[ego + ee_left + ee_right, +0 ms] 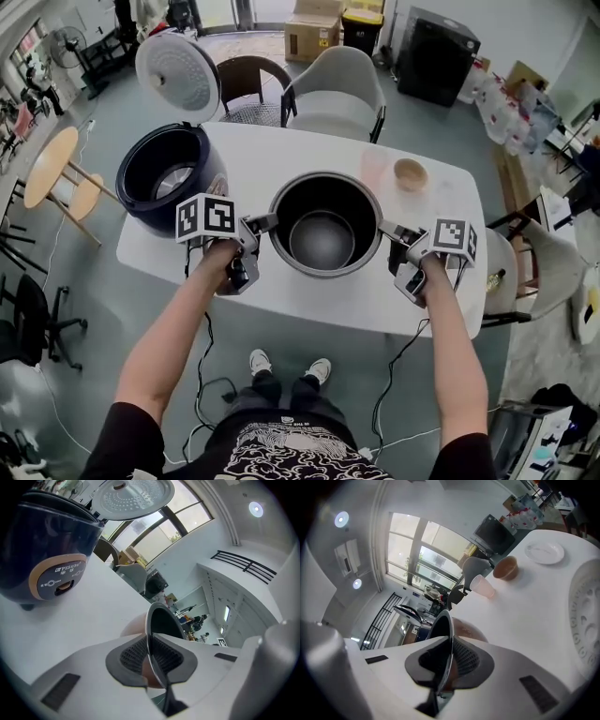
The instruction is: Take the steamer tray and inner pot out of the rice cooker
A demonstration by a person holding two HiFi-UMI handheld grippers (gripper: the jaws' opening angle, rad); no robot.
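Note:
The dark metal inner pot [325, 225] is over the middle of the white table [281, 155], outside the cooker. Whether it rests on the tabletop I cannot tell. My left gripper [272, 223] is shut on its left rim and my right gripper [384, 228] is shut on its right rim. In the left gripper view the thin rim [161, 620] runs between the ribbed pads [133, 656]. The right gripper view shows the same rim [440, 625] pinched. The navy rice cooker [169, 178] stands at the table's left with its lid [176, 66] up. A white perforated tray [586, 620] lies at the right.
A pink cup [373, 169] and a small brown bowl [411, 174] stand behind the pot at the right, with a white plate [543, 552] further off. Chairs [333, 94] stand at the table's far side. A round wooden side table [52, 169] is at the left.

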